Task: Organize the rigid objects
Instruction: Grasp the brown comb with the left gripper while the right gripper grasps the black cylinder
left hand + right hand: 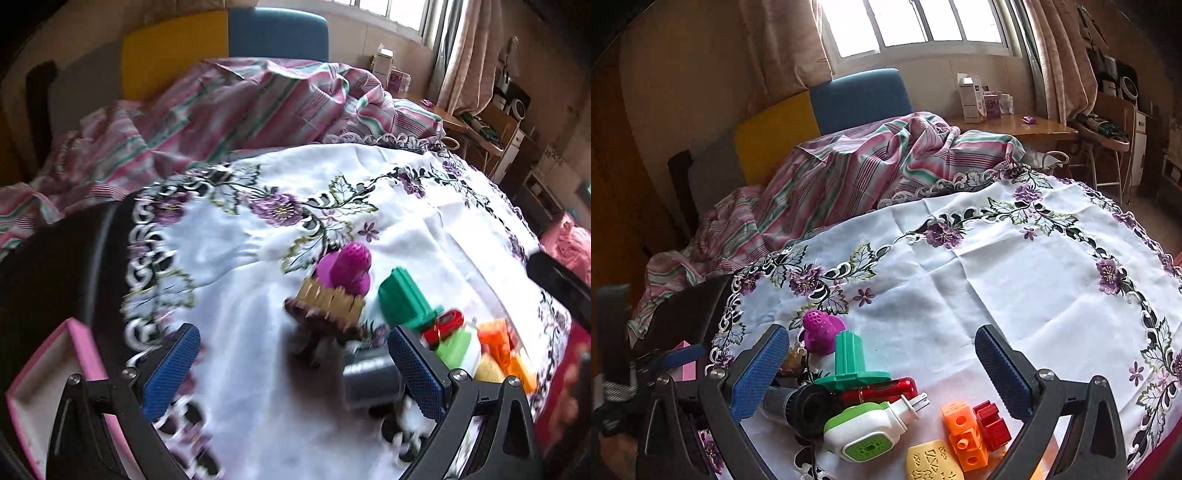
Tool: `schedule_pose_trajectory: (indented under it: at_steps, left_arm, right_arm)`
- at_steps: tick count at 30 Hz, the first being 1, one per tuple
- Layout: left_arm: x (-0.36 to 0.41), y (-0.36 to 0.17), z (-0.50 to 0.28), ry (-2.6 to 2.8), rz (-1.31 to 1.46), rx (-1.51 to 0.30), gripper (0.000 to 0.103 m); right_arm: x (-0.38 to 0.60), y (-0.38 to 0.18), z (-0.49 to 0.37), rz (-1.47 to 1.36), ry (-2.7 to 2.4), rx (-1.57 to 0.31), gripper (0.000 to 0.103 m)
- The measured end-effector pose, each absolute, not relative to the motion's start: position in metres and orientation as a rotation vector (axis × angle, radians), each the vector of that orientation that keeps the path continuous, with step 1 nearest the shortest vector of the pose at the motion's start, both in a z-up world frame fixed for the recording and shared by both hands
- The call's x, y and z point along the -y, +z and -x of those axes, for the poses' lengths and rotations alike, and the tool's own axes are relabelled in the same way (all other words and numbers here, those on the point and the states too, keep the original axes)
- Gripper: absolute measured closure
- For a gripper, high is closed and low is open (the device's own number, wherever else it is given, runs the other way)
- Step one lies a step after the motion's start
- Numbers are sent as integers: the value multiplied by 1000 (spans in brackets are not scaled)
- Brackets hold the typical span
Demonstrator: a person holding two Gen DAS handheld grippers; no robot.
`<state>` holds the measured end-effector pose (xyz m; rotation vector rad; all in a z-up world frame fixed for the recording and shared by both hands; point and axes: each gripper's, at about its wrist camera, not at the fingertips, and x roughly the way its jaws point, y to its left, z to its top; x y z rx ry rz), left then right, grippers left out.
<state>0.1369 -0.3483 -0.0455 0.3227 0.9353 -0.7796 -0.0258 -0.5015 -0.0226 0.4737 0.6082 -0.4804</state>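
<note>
Below, your left tool (293,360) and right tool (877,360) both stand open and empty above the counter (1015,280), the toy pile lying between them: dark cylinder (371,380) beside the left's right finger, orange blocks (964,435) between the right's fingers.

Both wrist views sit low and close over the embroidered tablecloth (399,206) (1015,273), facing the striped bedding behind it; the left looks from farther left. Both share the purple toy (345,271) (822,332).
</note>
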Motion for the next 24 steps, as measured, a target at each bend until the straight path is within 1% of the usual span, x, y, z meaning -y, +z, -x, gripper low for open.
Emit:
schedule_pose_trajectory:
  at_steps: [4,6,8,9,11,15,21,24]
  left_arm:
    - [372,-62,-153,-795,-333,-969,2]
    - [379,-71,-160,-801,-338,-1000,13]
    - [385,-80,-166,-819,-326,-1036,34]
    - [387,-83,-168,-849,-308,-1062,42]
    - [388,-86,-168,-897,-254,-1095,42]
    - [383,-81,-159,-891,-252,-1060,42]
    - [343,-57,-158,-861,-149,-1019,42]
    - [319,-45,-155,-845,-116,-991,42]
  right_arm:
    - [504,-23,26,-489,-476,-607,0]
    - [505,-24,26,-495,-475,-607,0]
    - [506,-24,25,-495,-478,-609,0]
    - [506,-25,25,-496,-478,-612,0]
    - [506,-25,24,-497,-476,-614,4]
    - [507,-28,23,-504,-466,-626,8]
    - [503,-32,18,-495,-438,-654,9]
    - [495,-38,10,-511,-340,-697,9]
